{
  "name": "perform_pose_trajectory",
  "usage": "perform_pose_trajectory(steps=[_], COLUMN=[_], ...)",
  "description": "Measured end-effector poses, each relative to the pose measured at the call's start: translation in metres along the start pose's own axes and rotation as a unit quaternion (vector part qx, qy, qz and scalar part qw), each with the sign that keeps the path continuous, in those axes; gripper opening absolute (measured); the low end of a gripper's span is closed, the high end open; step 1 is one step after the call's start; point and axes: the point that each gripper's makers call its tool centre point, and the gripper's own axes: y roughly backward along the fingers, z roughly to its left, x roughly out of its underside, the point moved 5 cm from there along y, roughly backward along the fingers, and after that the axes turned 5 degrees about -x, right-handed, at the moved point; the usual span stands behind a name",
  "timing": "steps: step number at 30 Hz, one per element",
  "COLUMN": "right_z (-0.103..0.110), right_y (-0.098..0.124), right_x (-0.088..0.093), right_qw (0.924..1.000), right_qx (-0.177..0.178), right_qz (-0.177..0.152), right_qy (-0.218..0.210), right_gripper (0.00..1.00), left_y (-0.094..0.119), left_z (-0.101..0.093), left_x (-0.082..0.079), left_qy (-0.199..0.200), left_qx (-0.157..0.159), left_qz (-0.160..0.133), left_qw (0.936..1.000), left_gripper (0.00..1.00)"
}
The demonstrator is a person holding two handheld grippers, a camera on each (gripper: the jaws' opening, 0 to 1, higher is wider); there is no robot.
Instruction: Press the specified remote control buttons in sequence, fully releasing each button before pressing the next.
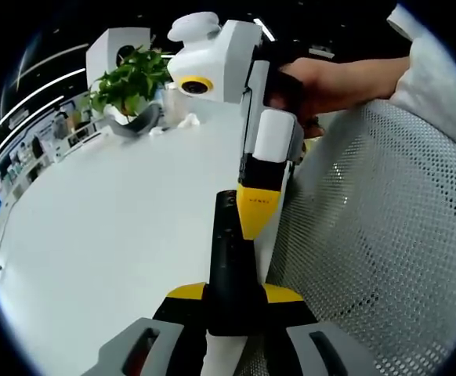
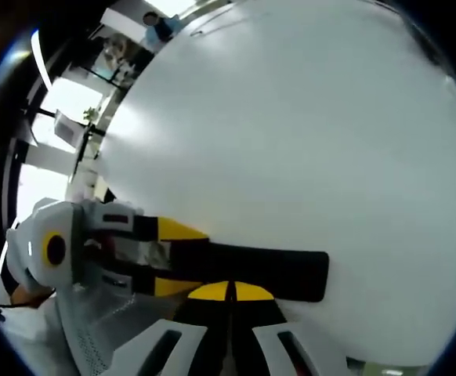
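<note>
The left gripper (image 1: 232,301) is pinching the near end of the remote (image 1: 229,258), its jaws closing on the black body from both sides. In the left gripper view the remote is running straight away from those jaws toward 12 o'clock, its long axis in line with them and its far end hanging free above the white table (image 1: 103,235).

The right gripper (image 1: 257,210) is coming down from 1 o'clock in that view, a hand (image 1: 330,78) behind it, and its yellow tip is sitting on or just at the right edge of the remote's upper half; whether it is actually touching a button I cannot tell.

In the right gripper view the right gripper (image 2: 229,291) is showing its jaws pressed together, the yellow tips meeting with no gap, and the remote (image 2: 267,270) is lying crosswise just beyond them, long axis from 9 to 3 o'clock. The left gripper (image 2: 153,258) is holding it at the 9 o'clock end.

So the press, as I judge it, is turning on the closed right tip meeting the remote's face square across its length, while the left steadies it.
</note>
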Motion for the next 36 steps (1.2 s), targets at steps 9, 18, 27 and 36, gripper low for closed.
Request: perform_pose_trajectory(steps=[9,18,27,36], right_z=[0.0001,-0.0036,-0.0038,-0.0026], right_y=[-0.0017,-0.0013,-0.0001,-0.0016], right_x=[0.0002,-0.0011,-0.0009,0.0], right_qw=[1.0,0.999,0.9981,0.999], right_qx=[-0.005,-0.024,-0.03,-0.022], right_qz=[-0.001,-0.001,-0.004,-0.007], right_qy=[-0.004,-0.037,-0.054,-0.039], right_gripper=[0.0,0.0,0.0,0.0], left_y=[-0.0003,-0.001,-0.0004,-0.0008], left_z=[0.0003,0.0006,0.0003,0.0005], left_x=[0.0,0.0003,0.0003,0.001], left_qy=[-0.001,0.0,-0.001,-0.002], left_qx=[0.001,0.001,0.001,0.0], left_qz=[-0.001,-0.001,-0.001,-0.001], left_qw=[1.0,1.0,1.0,1.0], left_gripper=[0.25,0.25,0.25,0.25])
